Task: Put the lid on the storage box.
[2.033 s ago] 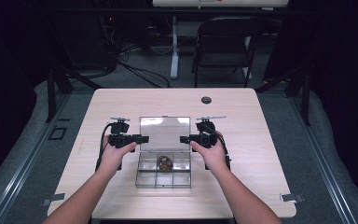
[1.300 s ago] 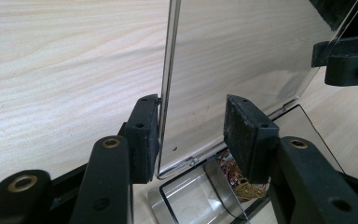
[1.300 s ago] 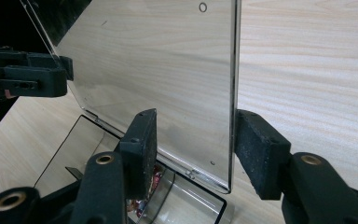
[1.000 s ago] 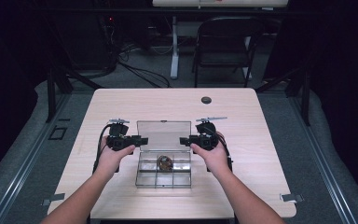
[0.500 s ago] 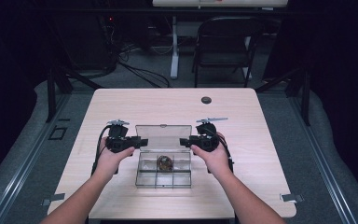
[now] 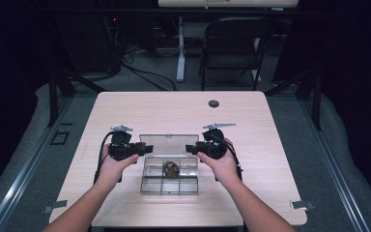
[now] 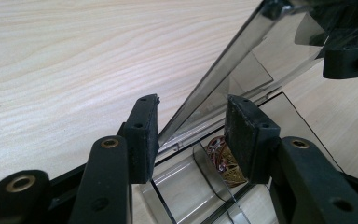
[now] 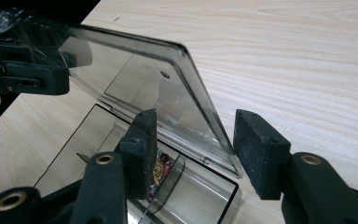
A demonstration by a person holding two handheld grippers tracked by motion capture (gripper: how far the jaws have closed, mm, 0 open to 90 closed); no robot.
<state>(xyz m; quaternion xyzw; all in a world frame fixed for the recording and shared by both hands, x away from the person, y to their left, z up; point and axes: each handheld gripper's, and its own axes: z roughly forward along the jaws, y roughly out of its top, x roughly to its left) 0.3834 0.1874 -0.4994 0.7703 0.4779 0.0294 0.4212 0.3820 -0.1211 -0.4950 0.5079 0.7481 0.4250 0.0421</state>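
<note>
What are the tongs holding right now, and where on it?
Nothing. Both the left tongs and right tongs stand open, each straddling a side edge of the box's raised lid without clamping.

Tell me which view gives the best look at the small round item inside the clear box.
The high view: it shows the round item whole, from above, in a rear compartment of the clear box. In the left gripper view it is half hidden behind a jaw and a curved divider; in the right gripper view only a sliver peeks past a jaw.
</note>
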